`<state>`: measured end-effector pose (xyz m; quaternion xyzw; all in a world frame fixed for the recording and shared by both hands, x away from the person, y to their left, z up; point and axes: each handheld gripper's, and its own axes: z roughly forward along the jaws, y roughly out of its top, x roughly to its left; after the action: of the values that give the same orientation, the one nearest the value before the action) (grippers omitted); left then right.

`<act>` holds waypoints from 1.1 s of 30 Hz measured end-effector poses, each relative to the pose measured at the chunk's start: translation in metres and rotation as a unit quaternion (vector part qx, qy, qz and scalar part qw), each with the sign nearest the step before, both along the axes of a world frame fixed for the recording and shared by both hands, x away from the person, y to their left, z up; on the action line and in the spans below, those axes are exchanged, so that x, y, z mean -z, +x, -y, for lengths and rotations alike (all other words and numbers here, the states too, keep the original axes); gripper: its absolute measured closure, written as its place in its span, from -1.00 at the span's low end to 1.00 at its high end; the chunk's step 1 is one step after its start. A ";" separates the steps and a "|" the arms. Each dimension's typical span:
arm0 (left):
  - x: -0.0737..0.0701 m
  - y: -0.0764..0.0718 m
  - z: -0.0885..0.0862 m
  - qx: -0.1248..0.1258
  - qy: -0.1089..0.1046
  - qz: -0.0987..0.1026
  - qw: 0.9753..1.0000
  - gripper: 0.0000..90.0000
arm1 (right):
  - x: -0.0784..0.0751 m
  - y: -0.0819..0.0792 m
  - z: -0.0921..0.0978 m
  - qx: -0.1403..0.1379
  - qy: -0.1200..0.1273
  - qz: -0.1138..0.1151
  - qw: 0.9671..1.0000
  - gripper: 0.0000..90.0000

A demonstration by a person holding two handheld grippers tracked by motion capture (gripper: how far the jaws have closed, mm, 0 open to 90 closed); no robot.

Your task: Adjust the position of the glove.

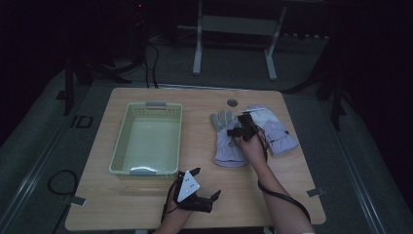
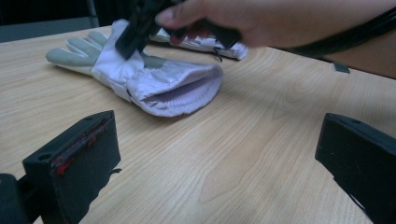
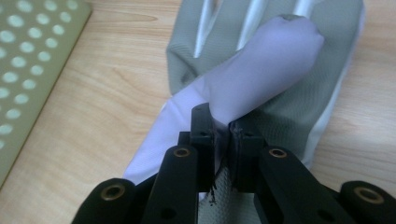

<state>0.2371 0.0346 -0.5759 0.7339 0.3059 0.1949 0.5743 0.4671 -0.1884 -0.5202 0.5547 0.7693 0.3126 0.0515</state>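
The right hand-held gripper [image 3: 223,133] pinches the near glove [image 1: 229,141] on the worktop [image 1: 292,190], jaws clamped on its fabric. The left hand-held gripper [image 1: 204,184] waits wide open. The basket [image 1: 146,105] holds nothing; a second glove [image 1: 277,134] lies untouched.

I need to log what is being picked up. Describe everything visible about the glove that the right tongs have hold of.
The glove is pale lilac fabric with a grey, textured palm and grey fingers, and looks soft and padded. It lies flat on the wooden table, palm up, fingers pointing away from the person, its ribbed-lined cuff gaping open toward them. The right tongs are shut on the fabric at the base of its thumb. A second glove lies beside it.
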 end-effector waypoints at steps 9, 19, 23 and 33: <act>0.000 0.000 0.000 -0.001 0.001 0.001 1.000 -1.00 | -0.052 -0.037 -0.001 -0.020 0.021 0.035 0.999 0.84; 0.000 0.000 0.001 -0.001 0.000 0.001 1.000 -1.00 | -0.063 -0.073 0.007 -0.026 0.041 0.056 0.997 0.84; 0.000 0.000 0.000 -0.001 0.001 0.001 1.000 -1.00 | -0.054 -0.079 0.005 -0.027 0.031 0.049 0.998 0.84; 0.000 -0.001 0.001 -0.001 0.002 0.002 1.000 -1.00 | -0.027 -0.073 -0.003 -0.022 0.012 0.033 0.999 0.83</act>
<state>0.2365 0.0339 -0.5759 0.7342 0.3048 0.1978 0.5736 0.3944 -0.1853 -0.4931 0.5274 0.7756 0.3411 0.0628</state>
